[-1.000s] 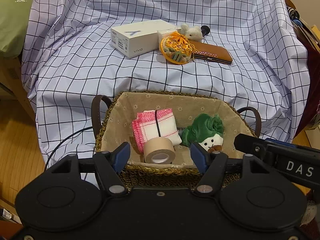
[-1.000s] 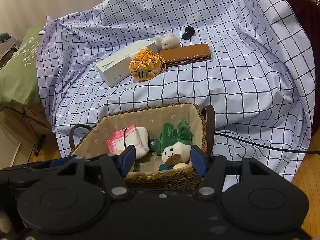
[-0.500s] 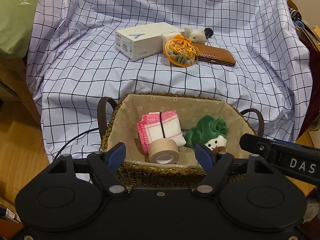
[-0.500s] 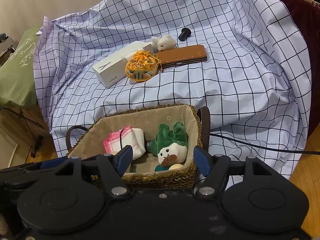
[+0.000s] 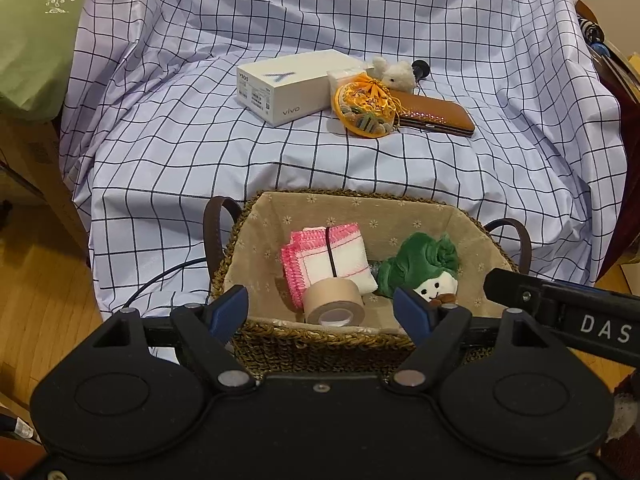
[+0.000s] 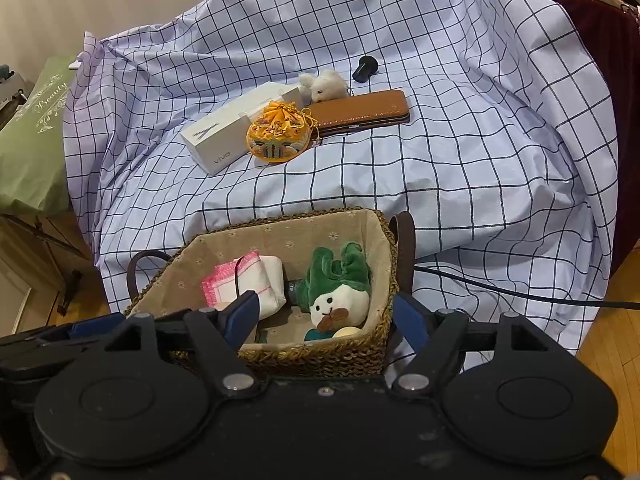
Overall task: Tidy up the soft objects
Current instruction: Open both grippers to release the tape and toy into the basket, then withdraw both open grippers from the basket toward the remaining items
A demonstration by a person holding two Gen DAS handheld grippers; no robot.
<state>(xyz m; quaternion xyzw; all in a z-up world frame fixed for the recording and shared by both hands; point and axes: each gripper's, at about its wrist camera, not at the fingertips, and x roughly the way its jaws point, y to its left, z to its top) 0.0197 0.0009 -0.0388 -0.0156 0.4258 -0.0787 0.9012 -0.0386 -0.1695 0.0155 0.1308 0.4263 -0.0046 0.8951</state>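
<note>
The left gripper (image 5: 322,310) hangs over the near rim of the woven basket (image 5: 320,344) with its blue-tipped fingers (image 5: 228,310) spread wide and nothing between them. The right gripper (image 6: 326,314) sits just to its right, also spread and empty, above the same rim.

Inside the fabric-lined basket a pink-edged folded cloth (image 5: 326,262) lies left of centre, a roll of tan tape (image 5: 334,306) stands against its near side, and a green-and-white plush (image 5: 420,270) rests at the right.

Farther off, on the seat, lie a white vivo box (image 5: 290,86), an orange embroidered pouch (image 5: 366,110) leaning on a brown wallet (image 5: 434,114), and a small white plush (image 5: 394,74) at the wallet's far edge.

A checked sheet (image 5: 360,168) drapes the whole seat down to a wooden floor (image 5: 40,280). A green cushion (image 5: 32,32) sits at far left, and a black cable (image 6: 520,292) runs along the right.

A small black object (image 6: 366,68) beyond the white plush is hard to identify. A dark item between cloth and green plush is mostly hidden.
</note>
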